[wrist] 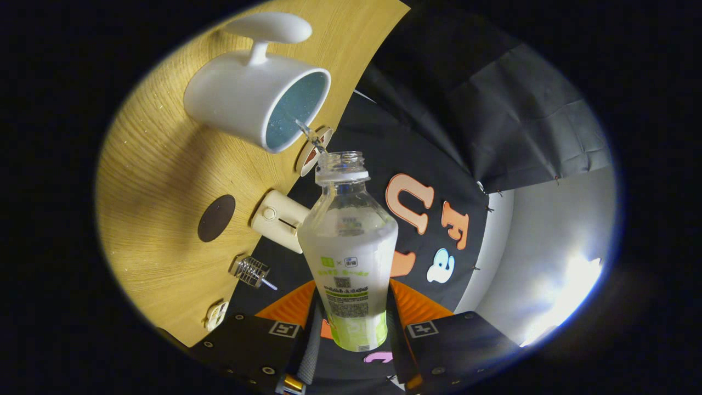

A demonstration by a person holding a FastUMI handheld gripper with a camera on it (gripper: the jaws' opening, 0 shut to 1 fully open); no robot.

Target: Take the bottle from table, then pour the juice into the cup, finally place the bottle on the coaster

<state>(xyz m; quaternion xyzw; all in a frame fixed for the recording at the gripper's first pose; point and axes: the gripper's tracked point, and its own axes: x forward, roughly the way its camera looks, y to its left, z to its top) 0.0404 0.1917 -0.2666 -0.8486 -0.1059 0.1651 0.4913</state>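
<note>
Gripper: your gripper [354, 323] is clenched on the bottle, one finger pressing each side of its lower body.
Bottle: the bottle [350, 258] sits between the fingers, cap off, open neck pointing away from you toward the cup; clear plastic with a frosted label sleeve, printed text and a green band near the base.
Tilt: the whole view is rolled, the table [159, 175] runs up one side, so you hold the bottle tipped over relative to the tabletop.
Stream: a thin clear stream [311, 137] leaves the bottle mouth and reaches the rim of the cup.
Cup: the white cup [241, 101] stands on the wooden table just beyond the bottle neck, bluish speckled inside, handle on the far side from you.
Coaster: a dark round coaster [216, 218] lies flat on the table, apart from the cup, nothing on it.
Other items: a cream cylindrical thing [278, 220] at the table edge beside the bottle shoulder; a small metal ribbed piece [251, 271] further along the edge; a small round disc [313, 151] at the edge behind the bottle mouth, can't tell what it is.
</note>
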